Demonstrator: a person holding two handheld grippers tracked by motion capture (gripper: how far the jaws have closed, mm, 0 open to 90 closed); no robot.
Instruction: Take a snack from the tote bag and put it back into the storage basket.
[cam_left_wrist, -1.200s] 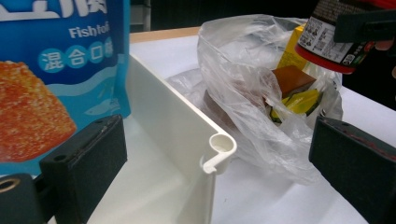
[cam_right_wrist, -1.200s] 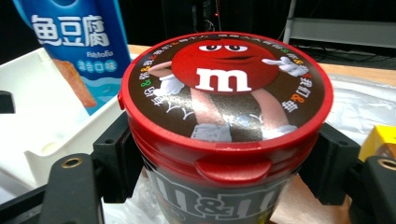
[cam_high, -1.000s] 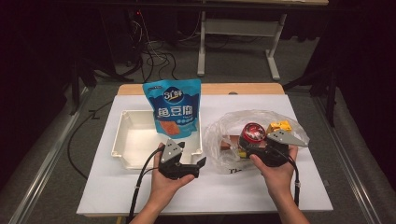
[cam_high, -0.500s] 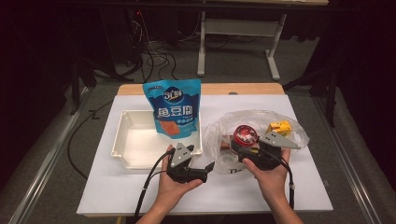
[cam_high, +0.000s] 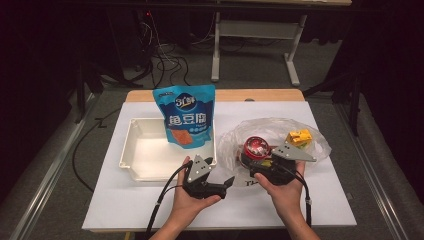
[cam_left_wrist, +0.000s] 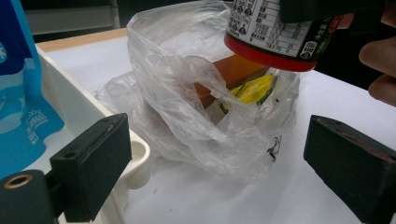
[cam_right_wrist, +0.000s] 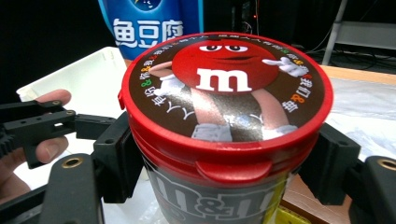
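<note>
One candy tub (cam_right_wrist: 226, 135) (red lid) | one blue pouch (cam_high: 186, 116) | one tray (cam_high: 135, 165)

A dim room: grey floor (cam_high: 60, 150), a white-legged desk frame (cam_high: 260, 30) and tangled cables (cam_high: 165, 55) behind.

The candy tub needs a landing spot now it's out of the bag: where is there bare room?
The white tray has bare floor in front of the blue pouch. The table's near left corner is bare too. The plastic bag crowds the right, where the right gripper holds the candy tub.
</note>
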